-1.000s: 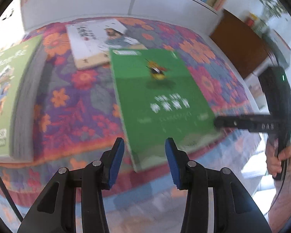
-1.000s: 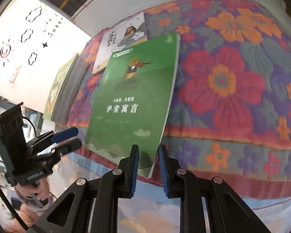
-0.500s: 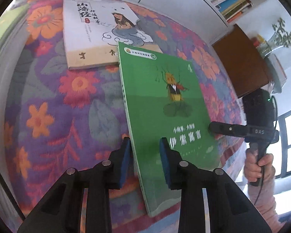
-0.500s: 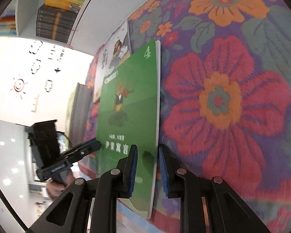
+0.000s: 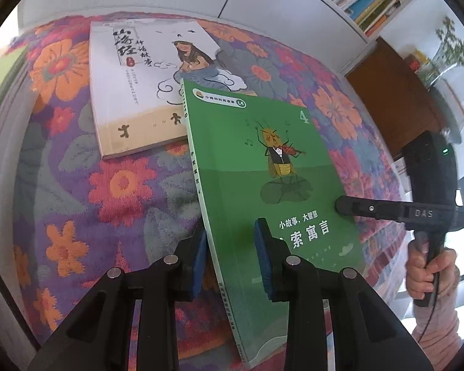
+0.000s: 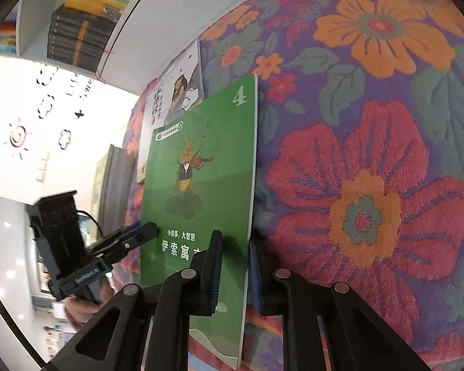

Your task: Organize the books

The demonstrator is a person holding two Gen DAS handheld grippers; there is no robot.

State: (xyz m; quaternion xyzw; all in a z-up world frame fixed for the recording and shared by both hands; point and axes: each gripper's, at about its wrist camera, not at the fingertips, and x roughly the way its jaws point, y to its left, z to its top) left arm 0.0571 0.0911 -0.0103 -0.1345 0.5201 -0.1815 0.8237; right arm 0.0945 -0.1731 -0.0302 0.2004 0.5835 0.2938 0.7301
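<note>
A floral cloth (image 5: 77, 204) in purple, orange and red is spreading beneath and ahead of the gripper, covering the counter. Beyond it, a white cabinet front (image 5: 278, 9) is standing. Up and to the right of the gripper, a brown wooden cabinet (image 5: 389, 99) is showing, with a leafy plant (image 5: 448, 46) sitting above it.

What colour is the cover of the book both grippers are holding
Green. The book cover shows best in the left wrist view.
</note>
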